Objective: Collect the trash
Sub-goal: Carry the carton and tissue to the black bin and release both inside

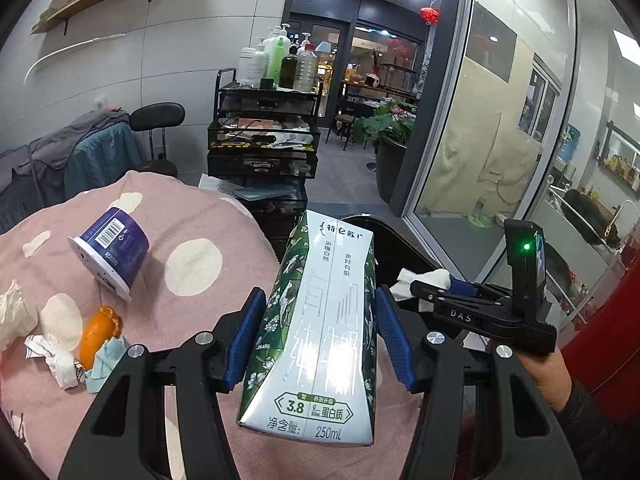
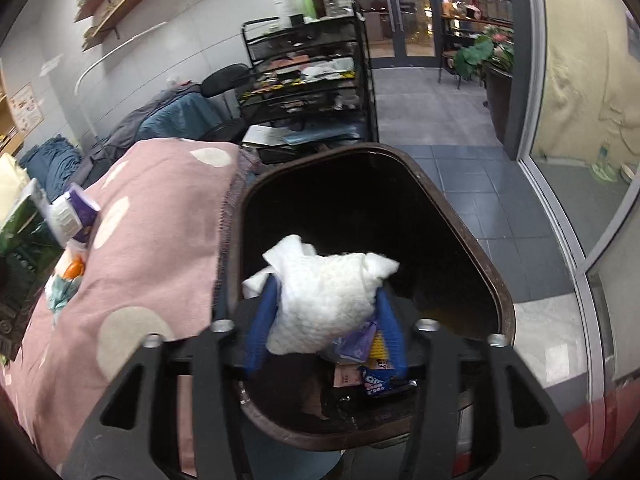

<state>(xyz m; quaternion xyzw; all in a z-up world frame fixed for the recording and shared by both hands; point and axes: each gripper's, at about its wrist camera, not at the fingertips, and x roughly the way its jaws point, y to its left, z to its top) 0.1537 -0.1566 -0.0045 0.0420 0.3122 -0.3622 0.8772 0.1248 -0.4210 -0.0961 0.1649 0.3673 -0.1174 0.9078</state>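
My left gripper [image 1: 318, 334] is shut on a green and white milk carton [image 1: 320, 332], held above the pink spotted cloth [image 1: 192, 320] near its right edge. My right gripper [image 2: 326, 326] is shut on a crumpled white tissue [image 2: 324, 300] and holds it over the open dark trash bin [image 2: 472, 240]. The right gripper [image 1: 448, 292] also shows in the left wrist view, to the right of the carton. On the cloth lie a purple cup [image 1: 114, 250] on its side, an orange peel [image 1: 98, 336], crumpled paper [image 1: 52, 356] and a tissue [image 1: 14, 316].
The bin holds wrappers, among them a blue Oreo pack [image 2: 376, 380]. A black wire cart [image 1: 264, 136] with bottles stands behind the table. A chair with clothes [image 1: 92, 148] is at the left. A glass wall [image 1: 500, 140] runs along the right.
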